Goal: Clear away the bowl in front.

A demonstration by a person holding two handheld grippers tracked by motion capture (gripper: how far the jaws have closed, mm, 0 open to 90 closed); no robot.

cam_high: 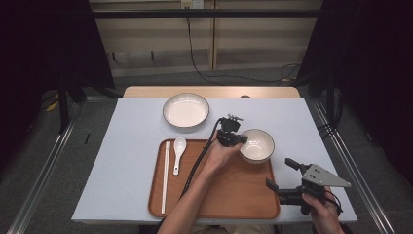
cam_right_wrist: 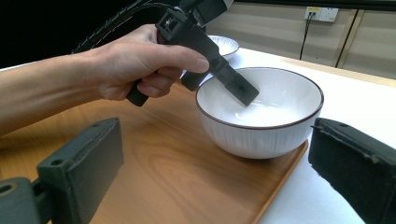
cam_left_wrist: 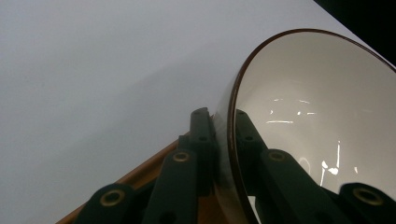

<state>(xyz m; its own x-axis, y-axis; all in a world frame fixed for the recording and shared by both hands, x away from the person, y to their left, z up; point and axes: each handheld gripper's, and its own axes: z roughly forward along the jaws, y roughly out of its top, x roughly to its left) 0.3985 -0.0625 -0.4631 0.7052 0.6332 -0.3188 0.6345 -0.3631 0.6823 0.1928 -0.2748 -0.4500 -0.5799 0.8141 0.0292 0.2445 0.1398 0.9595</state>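
A person's left hand-held gripper (cam_high: 242, 140) is clamping the rim of a white bowl (cam_high: 258, 145) that is sitting at the far right corner of a wooden tray (cam_high: 234, 195) on the counter (cam_high: 131, 161). In the left gripper view, the two black jaws are pinching the bowl's brown-edged wall (cam_left_wrist: 229, 140) between them, one jaw inside the bowl and one outside, with the tray's edge (cam_left_wrist: 140, 172) showing just below. The right gripper view is showing the same grip from the side: the left hand (cam_right_wrist: 140, 65) is wrapping around the tool's handle, and one jaw is reaching down into the bowl (cam_right_wrist: 261, 121), which is resting on the tray (cam_right_wrist: 163, 172) close to its right edge.

The right hand-held gripper (cam_high: 281, 174) is hovering over the tray's near right corner, well apart from the bowl, its jaws standing wide and holding nothing; the person's right hand (cam_high: 324, 212) is gripping it from below.

On the tray's left side, a white spoon (cam_high: 178, 153) is lying beside a pair of pale chopsticks (cam_high: 166, 175). A second, wider bowl (cam_high: 186, 111) is sitting on the counter just beyond the tray's far edge.
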